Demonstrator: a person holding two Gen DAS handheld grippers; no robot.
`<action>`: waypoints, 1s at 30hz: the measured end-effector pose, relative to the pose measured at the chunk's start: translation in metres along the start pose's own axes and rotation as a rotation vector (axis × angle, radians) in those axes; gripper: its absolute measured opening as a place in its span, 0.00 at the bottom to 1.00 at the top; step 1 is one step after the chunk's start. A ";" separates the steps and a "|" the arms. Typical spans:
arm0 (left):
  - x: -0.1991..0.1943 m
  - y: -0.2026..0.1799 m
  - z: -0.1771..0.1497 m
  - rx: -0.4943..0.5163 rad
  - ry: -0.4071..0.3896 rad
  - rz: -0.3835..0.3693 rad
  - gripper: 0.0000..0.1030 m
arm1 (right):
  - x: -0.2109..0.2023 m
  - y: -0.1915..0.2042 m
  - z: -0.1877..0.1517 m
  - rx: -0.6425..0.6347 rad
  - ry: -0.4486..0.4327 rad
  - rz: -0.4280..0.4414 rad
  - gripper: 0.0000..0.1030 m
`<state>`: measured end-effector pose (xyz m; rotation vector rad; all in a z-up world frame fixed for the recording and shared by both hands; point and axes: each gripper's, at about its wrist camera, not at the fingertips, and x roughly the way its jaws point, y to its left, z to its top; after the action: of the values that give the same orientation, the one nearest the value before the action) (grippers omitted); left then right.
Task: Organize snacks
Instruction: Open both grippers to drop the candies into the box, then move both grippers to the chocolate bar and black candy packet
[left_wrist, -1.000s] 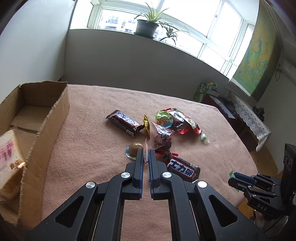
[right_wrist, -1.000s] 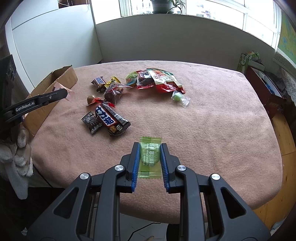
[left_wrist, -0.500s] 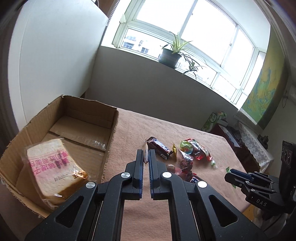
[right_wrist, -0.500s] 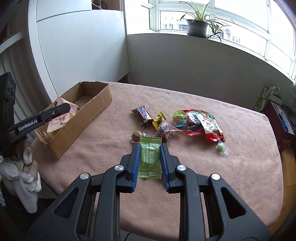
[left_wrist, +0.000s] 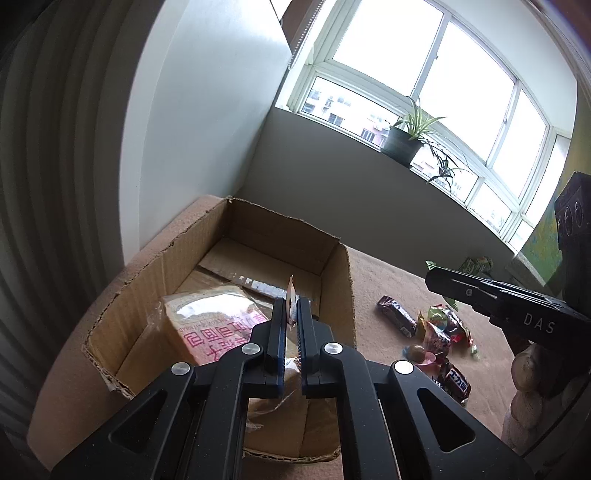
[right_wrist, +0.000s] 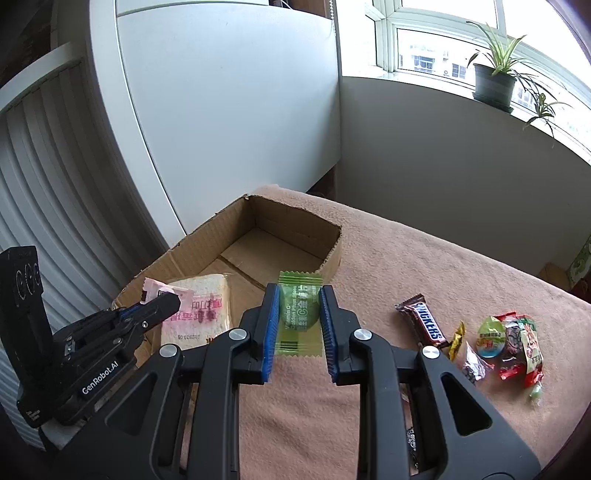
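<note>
Both grippers have swung from the snack pile to the cardboard box (right_wrist: 258, 236); left gripper (left_wrist: 291, 321) pinching a thin pink sachet (left_wrist: 290, 299) hangs over it, right gripper (right_wrist: 298, 314) clamping the green candy (right_wrist: 299, 306) sits just short of its right wall.

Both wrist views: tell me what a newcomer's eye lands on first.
First, the green plum-candy packet clamped in the right gripper, at the near right corner of the open brown cardboard box. Next, the wrapped bread slice with pink print lying inside that box. Then the left gripper, pinching a thin pale pink wrapper above the box.
</note>
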<state>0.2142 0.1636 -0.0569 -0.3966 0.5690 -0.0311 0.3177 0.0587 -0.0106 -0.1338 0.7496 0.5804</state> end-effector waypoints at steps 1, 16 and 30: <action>-0.001 0.004 0.000 -0.005 -0.001 0.005 0.04 | 0.008 0.004 0.004 -0.003 0.004 0.005 0.22; -0.005 0.022 0.001 -0.019 -0.018 0.038 0.32 | 0.037 0.009 0.014 0.060 0.017 0.062 0.66; -0.007 -0.004 -0.001 0.024 -0.019 -0.001 0.48 | -0.030 -0.048 -0.017 0.075 -0.016 -0.046 0.78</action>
<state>0.2081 0.1601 -0.0525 -0.3739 0.5496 -0.0352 0.3154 -0.0002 -0.0070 -0.0771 0.7494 0.5082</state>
